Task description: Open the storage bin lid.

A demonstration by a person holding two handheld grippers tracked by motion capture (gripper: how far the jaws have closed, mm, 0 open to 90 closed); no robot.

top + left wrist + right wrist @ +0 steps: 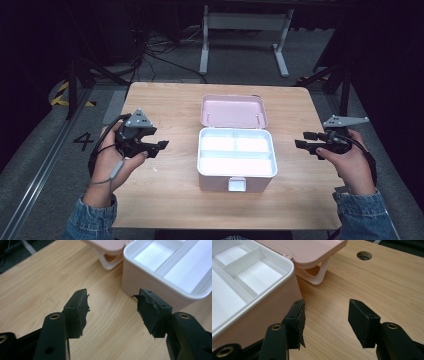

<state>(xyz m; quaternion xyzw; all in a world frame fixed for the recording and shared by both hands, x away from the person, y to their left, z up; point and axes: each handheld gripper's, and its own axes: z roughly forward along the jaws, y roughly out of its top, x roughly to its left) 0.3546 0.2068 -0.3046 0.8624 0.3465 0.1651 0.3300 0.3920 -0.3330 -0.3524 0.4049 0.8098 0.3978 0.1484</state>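
A pink box stands open at the middle of the wooden table, its lid laid back flat behind it. A white divided tray sits in the box, its compartments bare. To the box's left, a hand holds my left gripper open above the table, jaws pointing at the box's left wall. On the other side my right gripper is open too, close to the right wall. Nothing lies between either pair of jaws.
A white handle loop hangs from the lid's edge. A round cable hole pierces the table beyond the lid. Past the table's far edge stand a white desk frame, tripod legs and cables on grey carpet.
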